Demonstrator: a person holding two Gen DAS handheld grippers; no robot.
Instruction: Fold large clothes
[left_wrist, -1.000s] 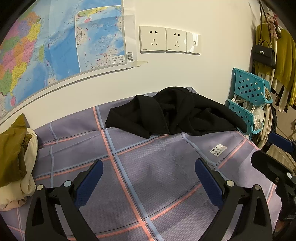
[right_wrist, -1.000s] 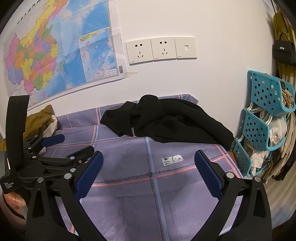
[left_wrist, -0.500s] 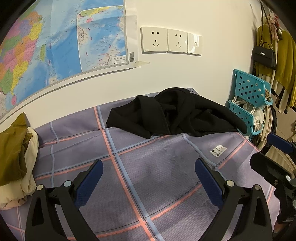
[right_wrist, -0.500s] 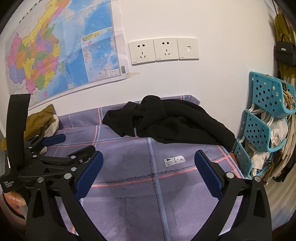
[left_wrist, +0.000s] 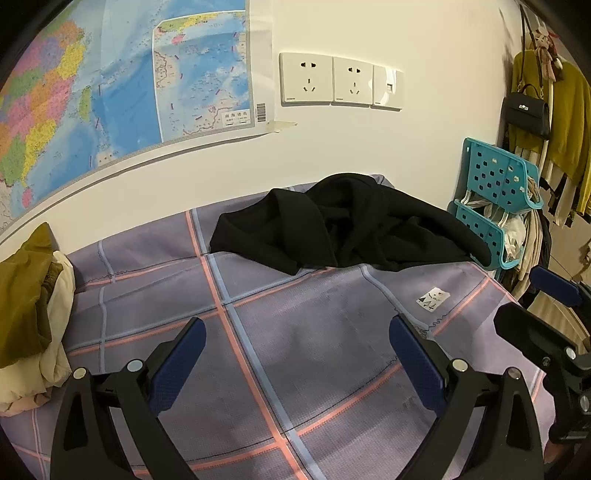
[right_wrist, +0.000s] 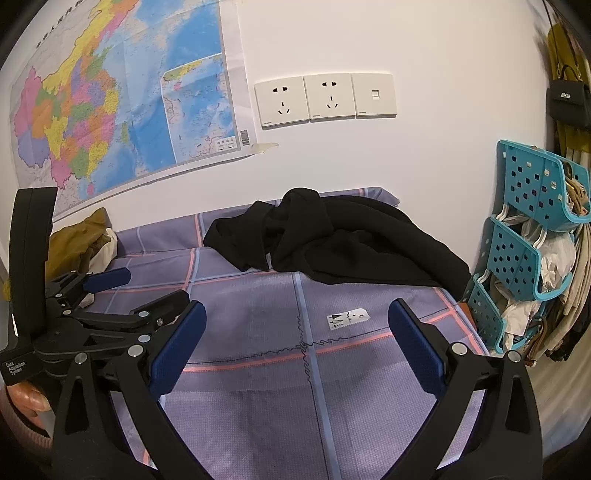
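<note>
Inspecting from both wrist views. My left gripper (left_wrist: 295, 354) has its jaws spread wide, nothing between them, held above the bed cover (left_wrist: 295, 350). My right gripper (right_wrist: 295, 336) is likewise spread wide and empty, above the same cover. In the right wrist view I see the left gripper off to the lower left, with a hand (right_wrist: 27, 400) partly visible beneath its handle; in the left wrist view the right gripper shows at the right edge.

The item to be folded, a black garment (left_wrist: 354, 225), lies in a crumpled heap at the far side of the bed, against the wall and towards the right corner. Its folds overlap one another; I cannot tell which part is sleeve or body. Neither gripper touches it; both are well apart from it.

The bed cover is purple with pink and pale blue crossing stripes. A small white label (left_wrist: 432, 298) lies on it between the garment and the right gripper. A pile of olive and cream clothes (left_wrist: 29, 314) sits at the left end of the bed.

On the wall I note a coloured map (left_wrist: 110, 92) and a row of white wall sockets (left_wrist: 340, 84). To the right of the bed stands a teal basket rack (right_wrist: 532, 236), with a black handbag (left_wrist: 526, 114) hanging above it.
</note>
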